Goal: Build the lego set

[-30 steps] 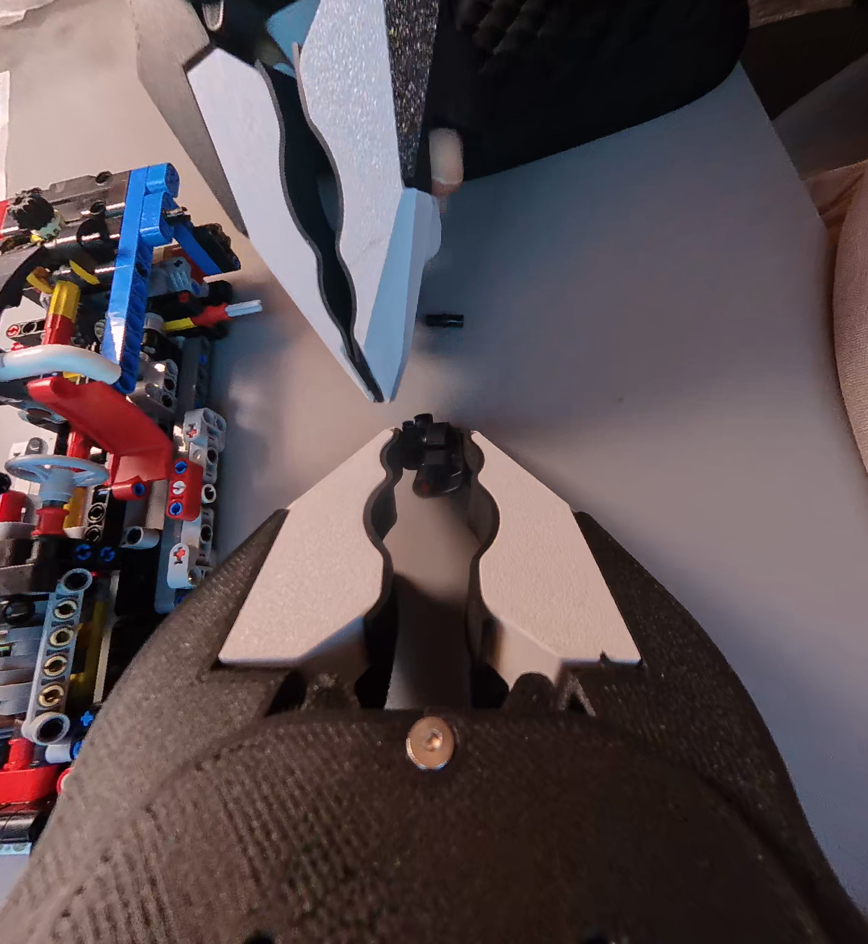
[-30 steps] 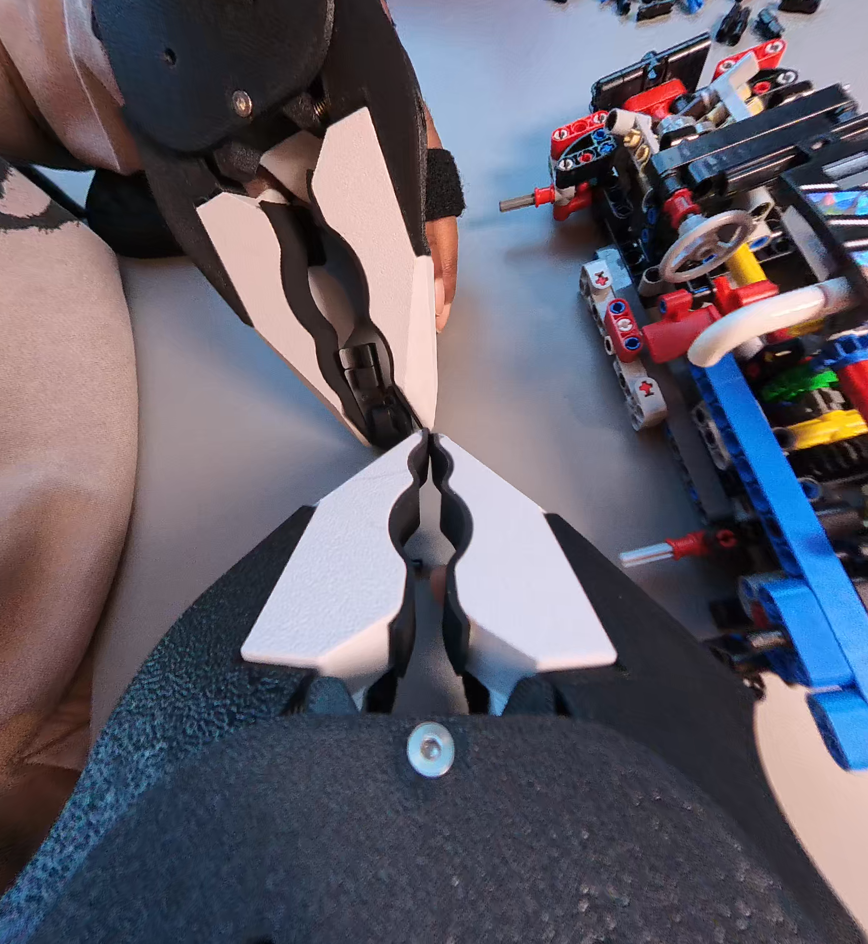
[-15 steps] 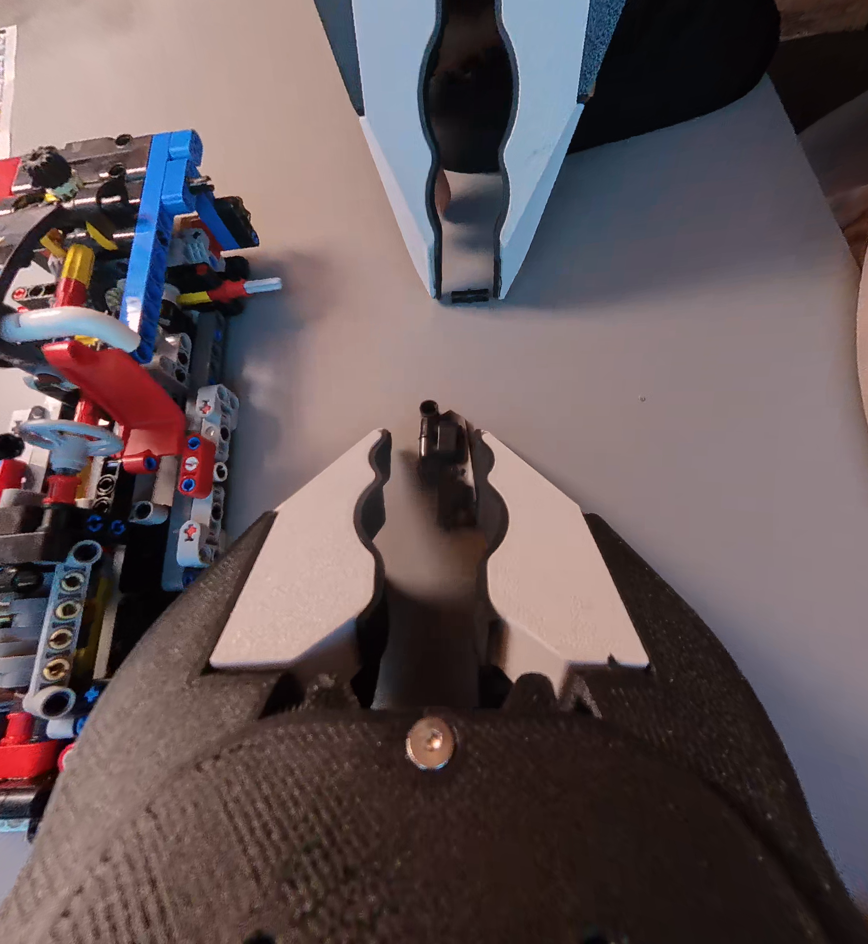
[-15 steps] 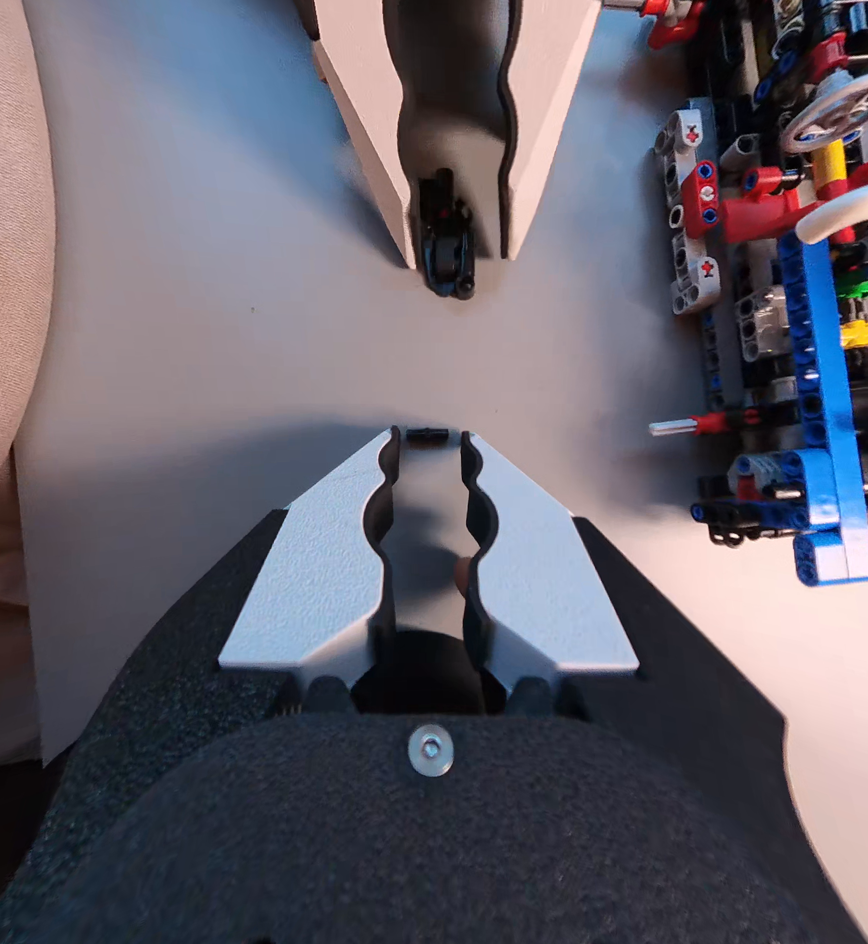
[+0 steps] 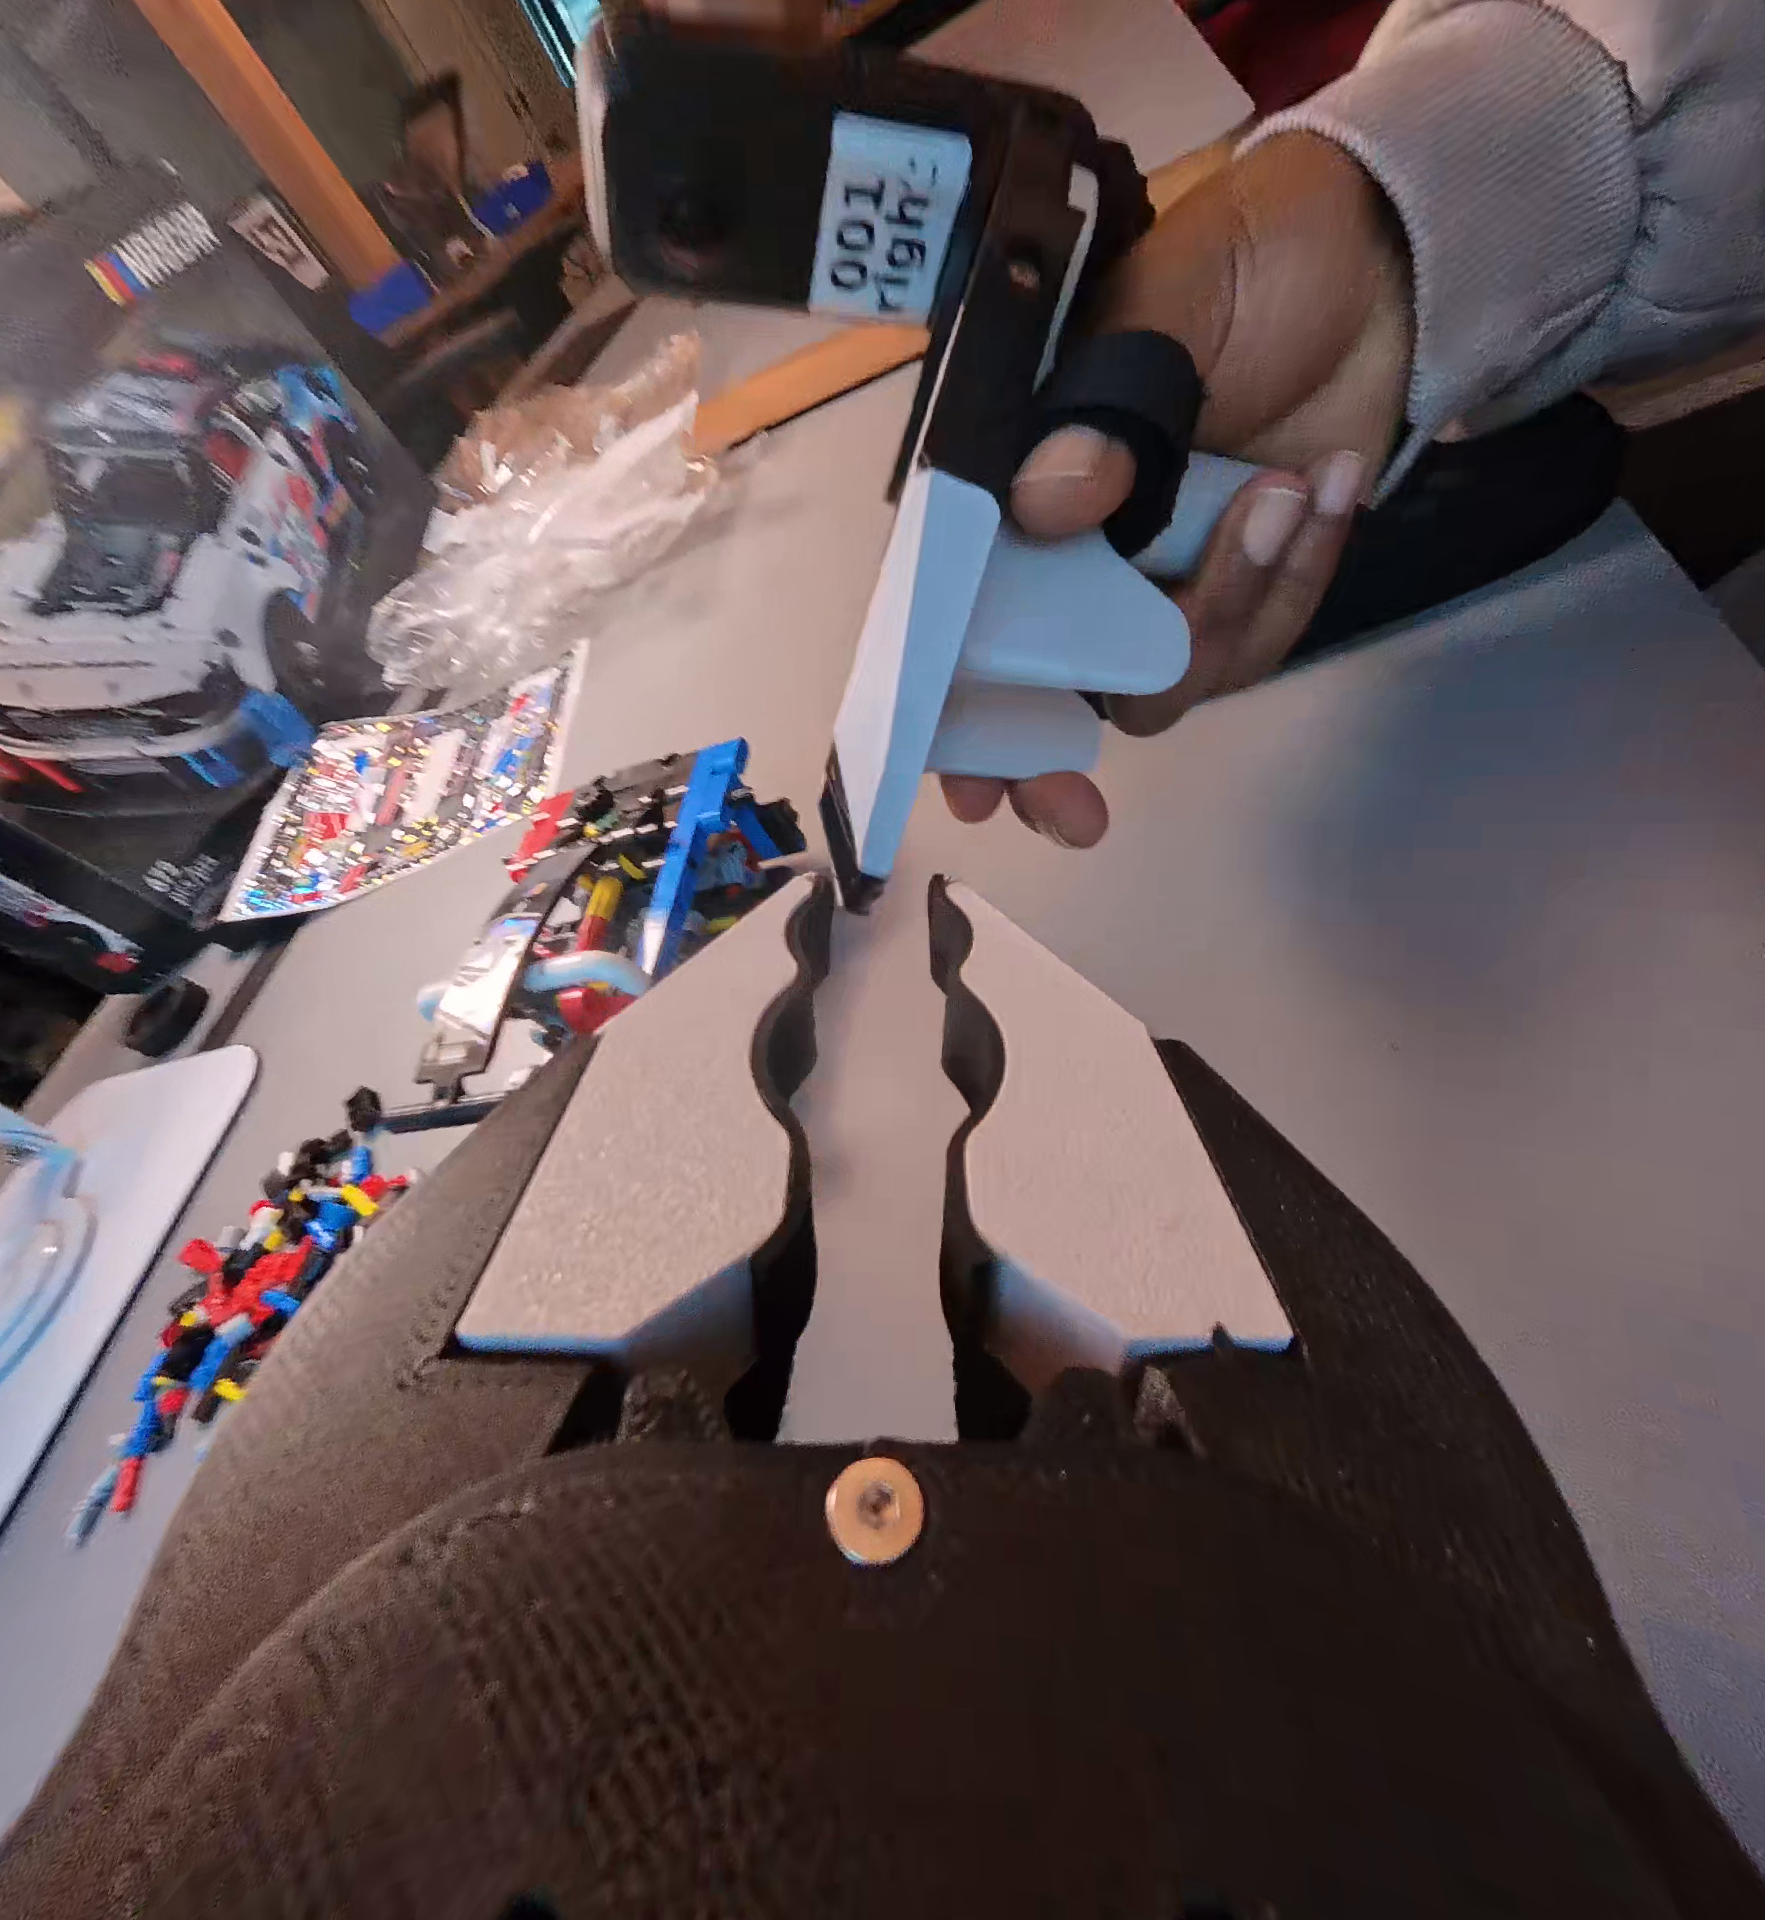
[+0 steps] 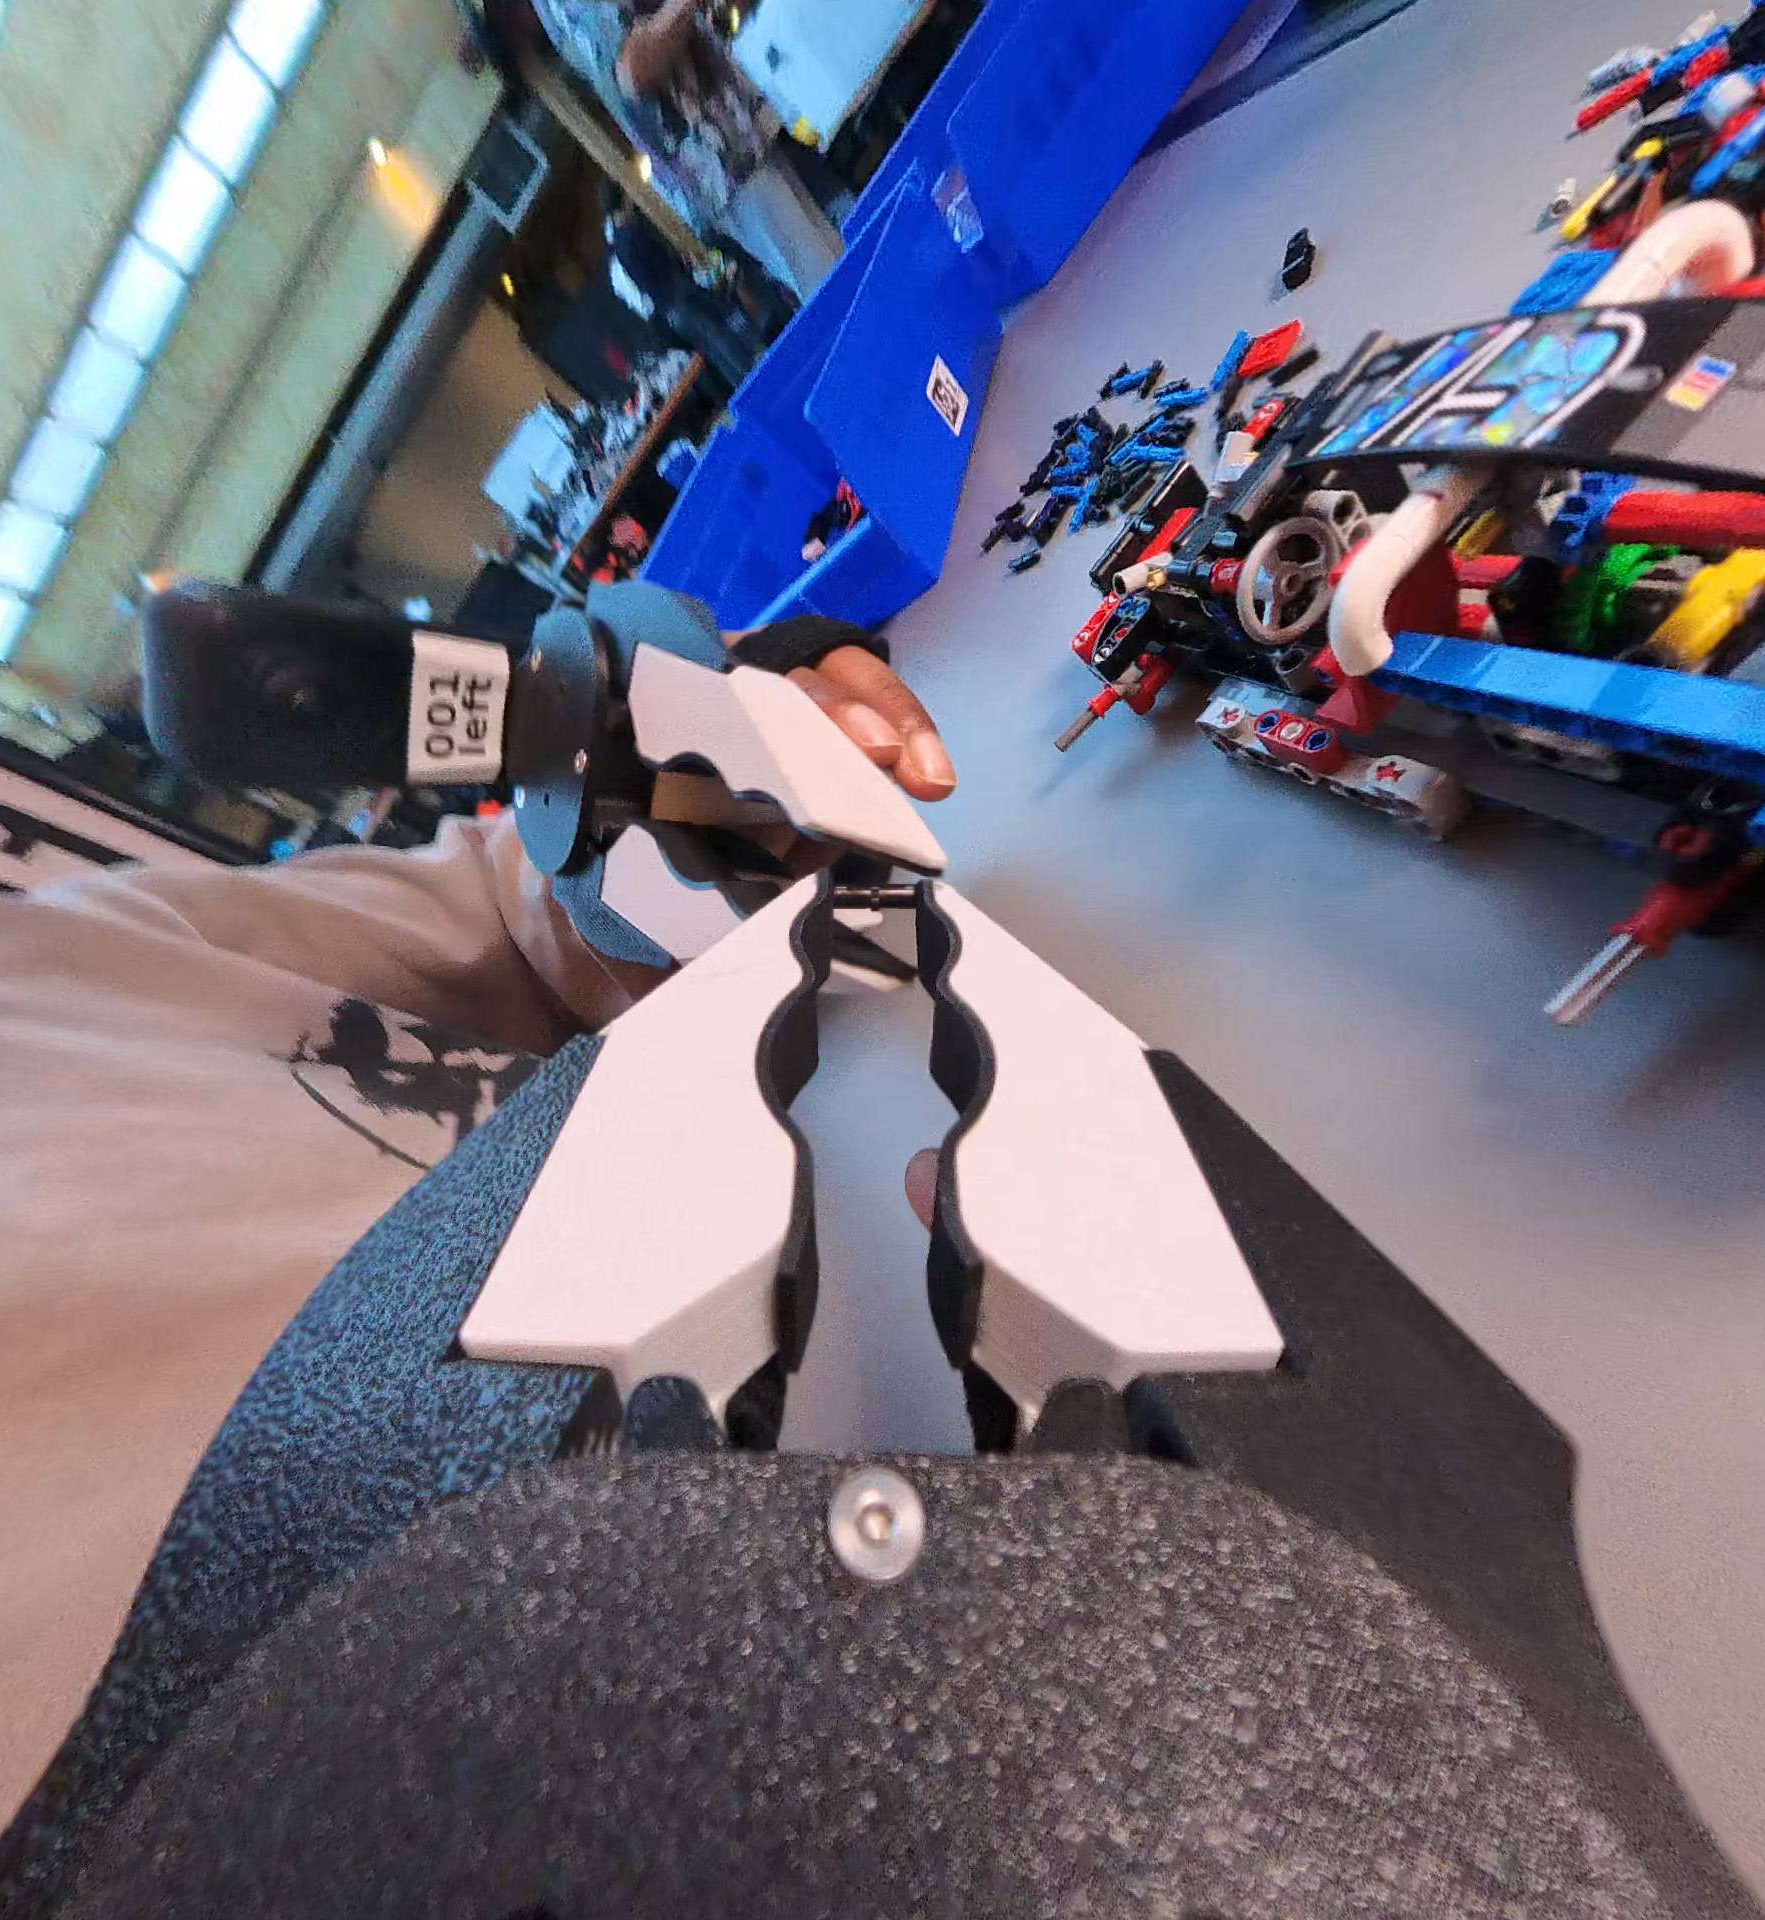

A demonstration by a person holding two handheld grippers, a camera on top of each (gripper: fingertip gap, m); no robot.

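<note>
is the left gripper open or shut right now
Open. In its own wrist view the left gripper shows bare grey table between its parted fingers, with nothing held.

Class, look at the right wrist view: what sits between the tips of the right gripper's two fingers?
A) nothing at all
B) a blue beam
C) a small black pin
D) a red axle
C: a small black pin spans the gap between the right gripper tips, clamped end to end.

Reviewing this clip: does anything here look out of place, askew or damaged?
Nothing looks damaged or spilled. One oddity: the right gripper pinches a black pin end to end at its very fingertips, which looks like a slim hold. The left gripper is open and empty.
</note>
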